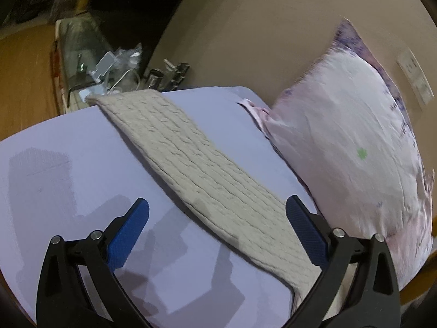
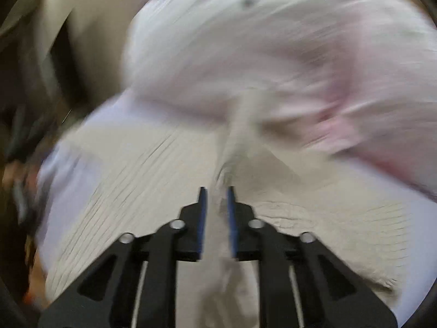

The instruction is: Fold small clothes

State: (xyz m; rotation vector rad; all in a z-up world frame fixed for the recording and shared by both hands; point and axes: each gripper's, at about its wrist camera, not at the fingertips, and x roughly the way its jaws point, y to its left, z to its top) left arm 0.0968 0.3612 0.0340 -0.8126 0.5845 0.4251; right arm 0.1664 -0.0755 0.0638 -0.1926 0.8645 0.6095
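Observation:
A beige ribbed knit garment (image 1: 191, 158) lies as a long strip across the lavender bed sheet (image 1: 68, 147). My left gripper (image 1: 217, 213) is open and empty, its blue pads just above the garment's near end. In the blurred right wrist view, my right gripper (image 2: 216, 194) is nearly shut on a raised fold of the same beige garment (image 2: 123, 191), which rises in a ridge ahead of the fingertips.
A large pale pink pillow (image 1: 341, 147) stands against the tan wall at the right of the bed; it also fills the top of the right wrist view (image 2: 273, 54). A cluttered side surface with cables and metal items (image 1: 123, 68) lies beyond the bed's far edge.

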